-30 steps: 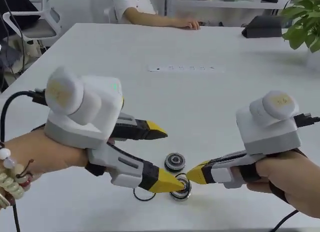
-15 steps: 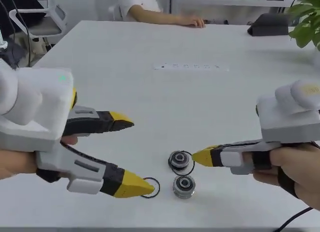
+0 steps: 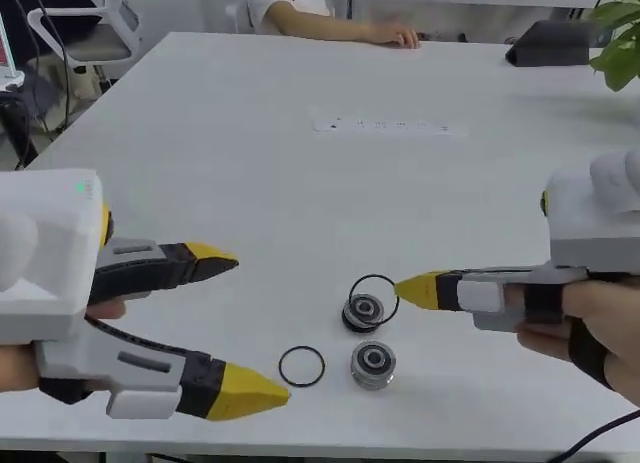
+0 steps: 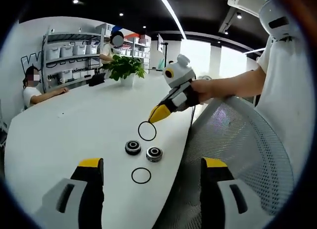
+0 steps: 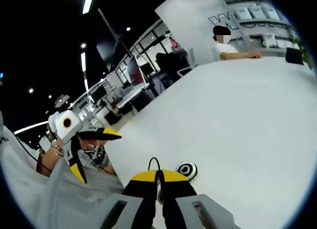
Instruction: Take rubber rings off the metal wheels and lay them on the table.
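Note:
Two metal wheels lie near the table's front edge, the far wheel (image 3: pixel 362 311) (image 4: pixel 132 147) and the near wheel (image 3: pixel 373 361) (image 4: pixel 154 154). One black rubber ring (image 3: pixel 301 365) (image 4: pixel 141 175) lies flat on the table left of the near wheel. My right gripper (image 3: pixel 400 286) (image 5: pixel 158 175) is shut on a second ring (image 3: pixel 372 293) (image 4: pixel 146 131), holding it up just over the far wheel. My left gripper (image 3: pixel 250 328) (image 4: pixel 152 164) stands open to the left, clear of the wheels, with nothing between its jaws.
The white table (image 3: pixel 300 183) stretches far back, with a power strip (image 3: pixel 385 126) across its middle. A person's hand (image 3: pixel 395 35) rests on the far end. A dark bag (image 3: pixel 555 43) and a plant (image 3: pixel 620 13) are at the back right, a chair (image 3: pixel 85 48) at the back left.
My left gripper has drawn back to the left, leaving a ring flat on the table. My right gripper moved to the far wheel and now holds a ring up over it.

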Motion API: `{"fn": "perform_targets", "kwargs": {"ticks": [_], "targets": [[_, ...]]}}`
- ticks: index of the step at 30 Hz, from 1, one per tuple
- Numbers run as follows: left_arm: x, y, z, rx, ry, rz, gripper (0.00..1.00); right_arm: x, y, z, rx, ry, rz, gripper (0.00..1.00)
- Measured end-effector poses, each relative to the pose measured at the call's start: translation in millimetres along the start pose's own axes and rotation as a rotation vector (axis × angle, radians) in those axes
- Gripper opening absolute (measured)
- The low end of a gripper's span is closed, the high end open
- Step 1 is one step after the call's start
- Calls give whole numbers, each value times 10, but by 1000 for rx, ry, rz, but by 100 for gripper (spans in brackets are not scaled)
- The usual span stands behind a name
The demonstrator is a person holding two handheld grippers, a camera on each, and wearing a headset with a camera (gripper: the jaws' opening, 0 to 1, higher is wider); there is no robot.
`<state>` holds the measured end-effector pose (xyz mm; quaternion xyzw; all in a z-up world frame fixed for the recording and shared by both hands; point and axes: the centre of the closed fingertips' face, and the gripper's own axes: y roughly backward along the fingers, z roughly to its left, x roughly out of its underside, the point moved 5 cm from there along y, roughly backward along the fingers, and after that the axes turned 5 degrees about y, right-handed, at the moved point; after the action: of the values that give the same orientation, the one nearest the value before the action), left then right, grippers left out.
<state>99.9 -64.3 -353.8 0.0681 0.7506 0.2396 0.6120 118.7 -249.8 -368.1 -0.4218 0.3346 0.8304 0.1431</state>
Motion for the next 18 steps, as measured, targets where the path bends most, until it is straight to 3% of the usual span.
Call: {"fn": "perform_targets", "kwargs": {"ticks": [6,18], "targets": [[130,11,-29,-11,44,6,79,-3,-7,22,-14,-8,-3,0],[255,-56,-81,-3,97,12,77,17,-44,50,-48,-33,-3,0]]}}
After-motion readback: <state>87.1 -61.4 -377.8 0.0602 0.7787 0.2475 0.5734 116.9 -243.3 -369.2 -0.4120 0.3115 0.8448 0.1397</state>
